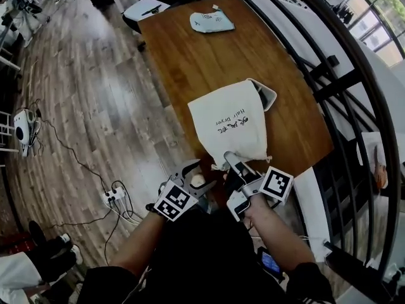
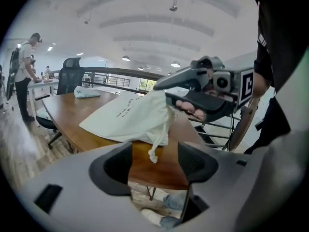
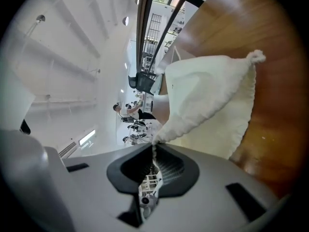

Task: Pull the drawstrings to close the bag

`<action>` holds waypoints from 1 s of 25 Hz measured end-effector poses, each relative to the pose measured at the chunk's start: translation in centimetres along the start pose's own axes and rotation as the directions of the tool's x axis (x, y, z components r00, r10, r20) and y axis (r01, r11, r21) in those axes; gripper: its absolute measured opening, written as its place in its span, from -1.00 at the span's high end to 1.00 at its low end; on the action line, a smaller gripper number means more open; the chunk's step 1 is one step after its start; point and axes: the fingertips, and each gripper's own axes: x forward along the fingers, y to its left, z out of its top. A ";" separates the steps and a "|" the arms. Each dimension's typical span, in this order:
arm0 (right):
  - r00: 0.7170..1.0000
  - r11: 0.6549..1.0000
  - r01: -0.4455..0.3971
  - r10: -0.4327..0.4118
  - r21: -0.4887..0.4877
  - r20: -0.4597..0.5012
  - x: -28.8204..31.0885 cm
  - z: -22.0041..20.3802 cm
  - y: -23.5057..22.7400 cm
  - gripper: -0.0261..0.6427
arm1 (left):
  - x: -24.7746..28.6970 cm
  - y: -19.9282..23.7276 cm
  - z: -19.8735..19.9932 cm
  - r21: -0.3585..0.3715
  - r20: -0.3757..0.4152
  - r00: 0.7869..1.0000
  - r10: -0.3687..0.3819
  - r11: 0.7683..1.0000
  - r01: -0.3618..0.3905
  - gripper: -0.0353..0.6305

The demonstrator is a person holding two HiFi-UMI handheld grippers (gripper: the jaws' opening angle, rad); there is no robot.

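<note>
Drawstring bag point(image 1: 228, 122): right gripper point(image 1: 231, 159) clamps its mouth; left gripper point(image 1: 193, 171), jaws apart, should pinch the dangling cord point(image 2: 154, 151) squarely.

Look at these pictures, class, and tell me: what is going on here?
A person with tongs in each hand is working on a cream drawstring bag that lies on a wooden table. The right tongs are shut on the bag's gathered mouth, holding that end off the table. The left tongs are open, with a knotted drawstring end hanging just ahead of them, not gripped.
</note>
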 end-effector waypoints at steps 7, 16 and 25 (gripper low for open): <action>1.000 1.000 -0.009 0.009 -0.006 -0.020 0.3 0.1 0.1 0.86 | 3.3 0.4 -2.6 0.063 -0.090 0.996 -0.026 0.998 0.032 0.23; 0.999 0.999 0.008 -0.009 -0.031 -0.051 0.5 0.0 0.3 0.87 | 4.0 0.7 -2.0 0.051 -0.090 0.995 -0.050 0.997 0.055 0.72; 0.995 0.990 0.053 -0.063 -0.128 -0.075 -0.5 0.8 -1.5 0.86 | 2.8 1.9 -1.3 0.007 -0.090 0.994 -0.065 0.998 0.066 0.77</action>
